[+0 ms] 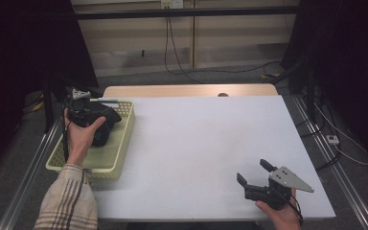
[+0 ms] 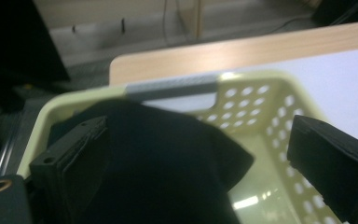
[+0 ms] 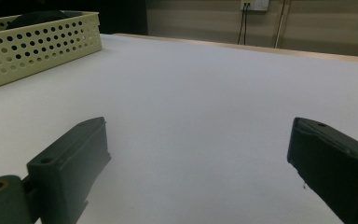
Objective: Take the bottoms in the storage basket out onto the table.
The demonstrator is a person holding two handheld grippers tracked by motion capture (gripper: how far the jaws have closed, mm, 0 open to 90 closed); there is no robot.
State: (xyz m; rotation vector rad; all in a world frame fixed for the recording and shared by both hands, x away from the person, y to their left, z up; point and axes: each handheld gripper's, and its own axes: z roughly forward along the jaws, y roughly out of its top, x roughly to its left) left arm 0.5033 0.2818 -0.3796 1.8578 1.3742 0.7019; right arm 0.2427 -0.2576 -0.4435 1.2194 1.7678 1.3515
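Early stage, I'd judge: the left gripper [image 1: 106, 125] has its jaws spread around dark cloth [image 2: 163, 163] lying in the yellow basket [image 1: 123, 136], not yet lifted; the right gripper [image 1: 255, 172] waits, jaws apart, above the white surface [image 1: 206, 139].

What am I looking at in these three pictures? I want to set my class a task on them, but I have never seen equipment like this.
No robot is here: a person holds a hand-operated two-jaw gripper in each hand. One picture comes from a fixed camera above the table. The other two come from small cameras riding on each gripper, looking out between its own black jaws.

On the white table sits a pale yellow basket with holes in its walls, at the left edge. A black cloth lies in it. The left gripper is over the basket, jaws apart with the cloth between them; whether it is gripped I cannot tell. The right gripper rests low at the near right corner, jaws open, holding nothing.
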